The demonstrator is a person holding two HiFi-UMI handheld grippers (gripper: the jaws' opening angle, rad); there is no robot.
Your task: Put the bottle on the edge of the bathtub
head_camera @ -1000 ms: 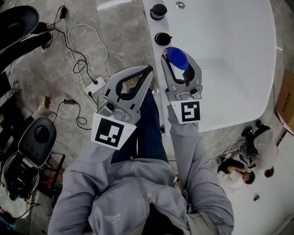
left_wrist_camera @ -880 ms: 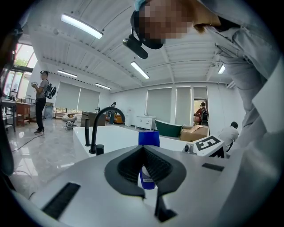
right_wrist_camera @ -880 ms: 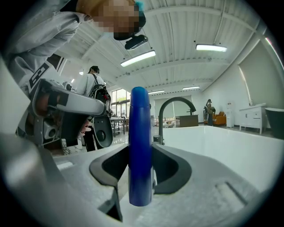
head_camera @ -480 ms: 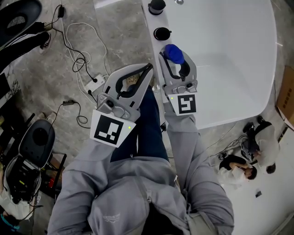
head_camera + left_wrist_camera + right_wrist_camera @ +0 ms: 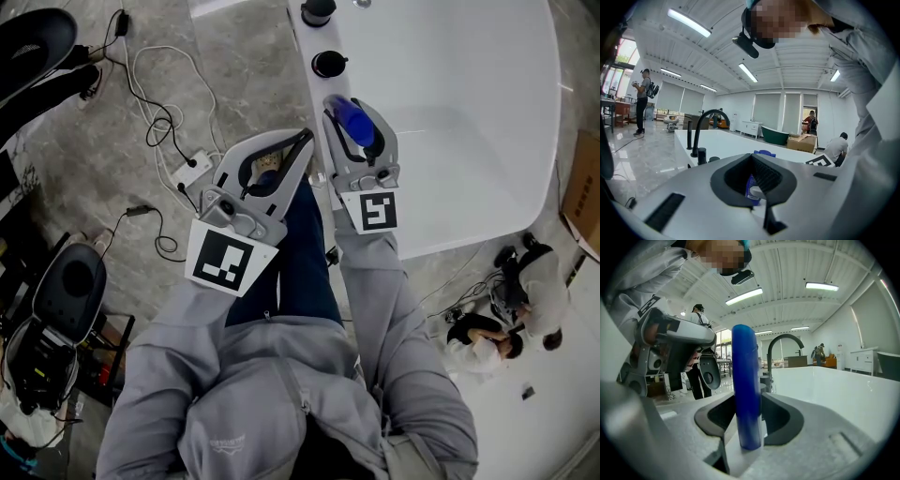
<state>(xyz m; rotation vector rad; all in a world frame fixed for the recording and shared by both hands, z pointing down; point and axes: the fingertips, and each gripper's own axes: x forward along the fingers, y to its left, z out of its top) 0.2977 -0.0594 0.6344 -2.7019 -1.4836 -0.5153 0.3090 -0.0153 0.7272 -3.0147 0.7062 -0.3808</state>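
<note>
The left gripper [image 5: 303, 142] hung nearest the body, jaws closed on nothing. Just beyond, the right gripper [image 5: 360, 129] clamped the blue bottle [image 5: 352, 114] upright over the bathtub rim [image 5: 312, 94], short of the black tap fittings [image 5: 328, 64]. Placement looked to be under way. The next move likely called for seating the base flat on the rim, then letting go.

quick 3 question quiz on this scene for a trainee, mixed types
1. True or false: the blue bottle stands free on the bathtub edge.
2. Which gripper is shut on the bottle? A) left gripper B) right gripper
3. Fill in: the arched faucet on the bathtub is ____ in colour.
Key: 1 false, the right gripper holds it; 2 B; 3 black.
</note>
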